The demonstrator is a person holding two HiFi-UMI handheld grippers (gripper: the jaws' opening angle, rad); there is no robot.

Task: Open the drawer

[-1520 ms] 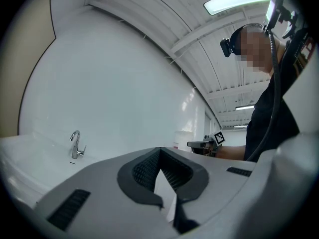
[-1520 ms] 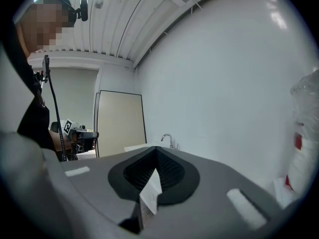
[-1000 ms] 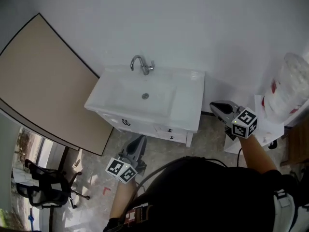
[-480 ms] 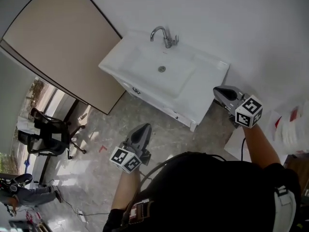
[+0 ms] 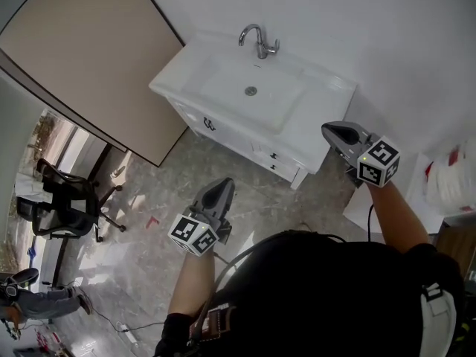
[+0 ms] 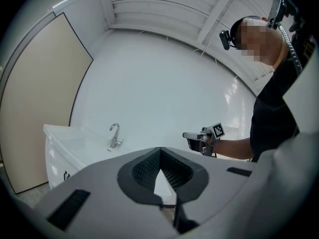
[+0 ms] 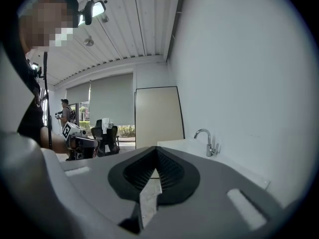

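A white vanity [image 5: 309, 136] with a basin and a chrome faucet [image 5: 259, 42] stands against the white wall. Small dark handles mark its drawer fronts [image 5: 274, 157] and a cabinet front [image 5: 209, 124]. My left gripper [image 5: 220, 186] hovers over the stone floor, well short of the vanity's front, shut with nothing in it. My right gripper [image 5: 331, 130] floats just off the vanity's right end, also shut and empty. The left gripper view shows the faucet [image 6: 115, 133] and the right gripper [image 6: 192, 136]. The right gripper view shows the faucet [image 7: 209, 142] and the left gripper [image 7: 85, 142].
A large beige panel [image 5: 82, 50] leans at the wall left of the vanity. An office chair [image 5: 63, 207] stands by the window at far left, with another person [image 5: 30, 303] beyond it. White bags and paper [image 5: 450, 177] lie at the right.
The head view has swung, so the vanity now sits higher and slanted in the picture. The right gripper has come nearer the vanity's right end. Both grippers stay shut.
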